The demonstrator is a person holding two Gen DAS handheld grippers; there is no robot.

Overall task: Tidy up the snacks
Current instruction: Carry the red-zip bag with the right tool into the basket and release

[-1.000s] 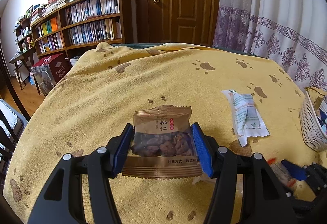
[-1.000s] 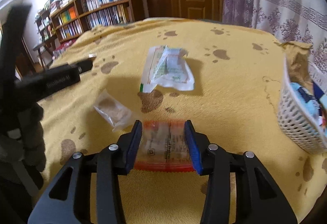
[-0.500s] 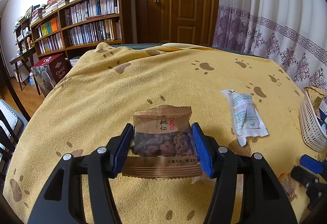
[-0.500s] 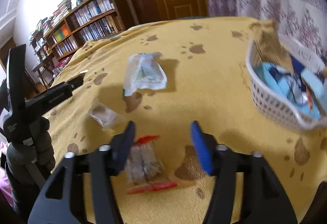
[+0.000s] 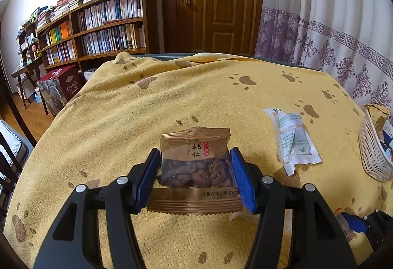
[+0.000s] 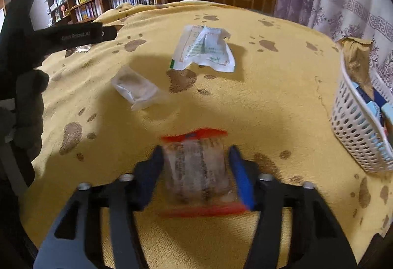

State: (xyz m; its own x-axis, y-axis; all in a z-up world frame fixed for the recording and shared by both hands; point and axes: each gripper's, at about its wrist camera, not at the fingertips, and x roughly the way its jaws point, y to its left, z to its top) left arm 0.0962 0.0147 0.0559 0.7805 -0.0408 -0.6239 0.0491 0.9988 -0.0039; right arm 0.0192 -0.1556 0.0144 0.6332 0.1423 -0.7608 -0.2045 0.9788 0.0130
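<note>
While the left gripper (image 5: 195, 172) keeps its jaws pinched on the brown walnut packet (image 5: 195, 165) above the yellow blanket (image 5: 172, 102), the right gripper (image 6: 196, 168) has just closed again, jaws pinching the red-edged clear snack packet (image 6: 197, 168), ready for the white basket (image 6: 356, 131) at the blanket's right edge.

The brown nut packet (image 5: 195, 165) is showing the large characters "桃仁" on its upper face, and its lower seal is carrying a line reading "计量方式: 散装称". The dark red box (image 5: 64, 89) beside the bookshelf is displaying "Classic Quilt" in white. The black bar (image 6: 73, 35) at the left of the right wrist view is bearing pale lettering, apparently "Gen Robot AI". Print on the white packet (image 6: 205, 49) is staying too small to read.
</note>
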